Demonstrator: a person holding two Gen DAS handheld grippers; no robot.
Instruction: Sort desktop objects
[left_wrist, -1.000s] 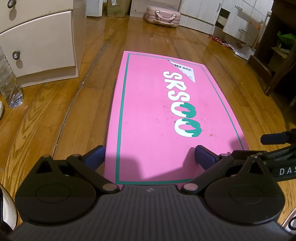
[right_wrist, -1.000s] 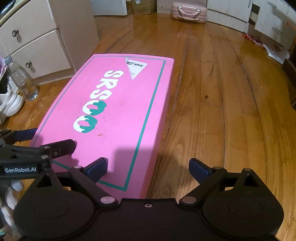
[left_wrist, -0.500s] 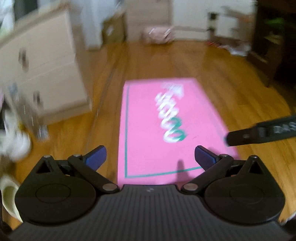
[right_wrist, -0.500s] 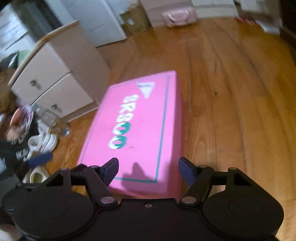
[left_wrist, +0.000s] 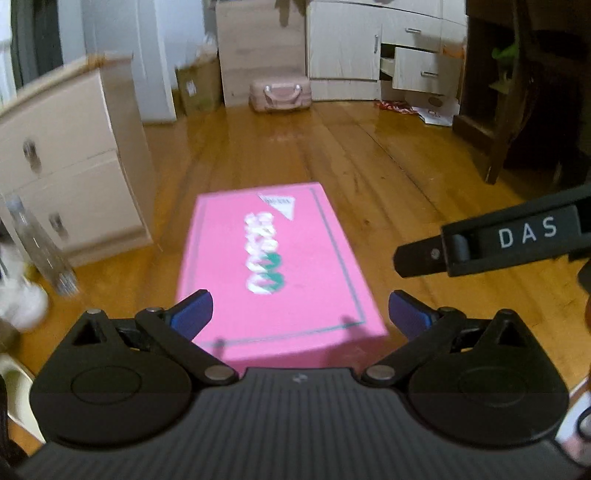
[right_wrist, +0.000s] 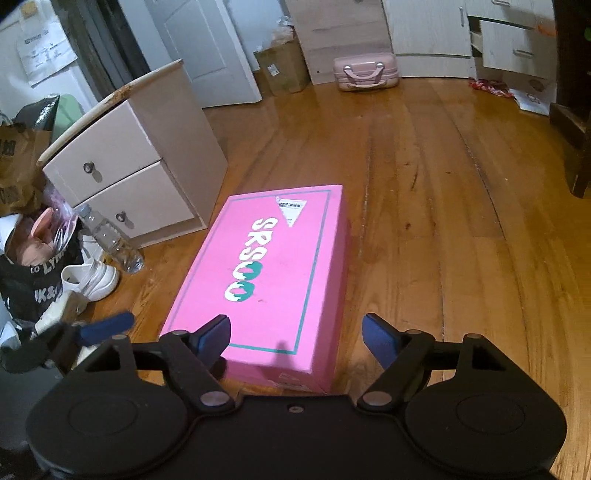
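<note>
A pink shoe box with white "SRS00" lettering lies flat on the wooden floor, sharp in the right wrist view and blurred in the left. My left gripper hovers open above the box's near end, clear of it. My right gripper is also open above the near end; its jaws have just been opening a little, with nothing between them. One of the right gripper's fingers reaches in from the right of the left wrist view. A blue pad of the left gripper shows at the lower left of the right wrist view.
A white two-drawer nightstand stands left of the box, with a clear water bottle, white shoes and a black bag beside it. A pink suitcase sits at the far wall. Dark furniture stands on the right.
Both grippers have risen and drawn back, so the box looks smaller and more of the room shows. The right jaws narrowed, then widened slightly. The left jaws stayed wide.
</note>
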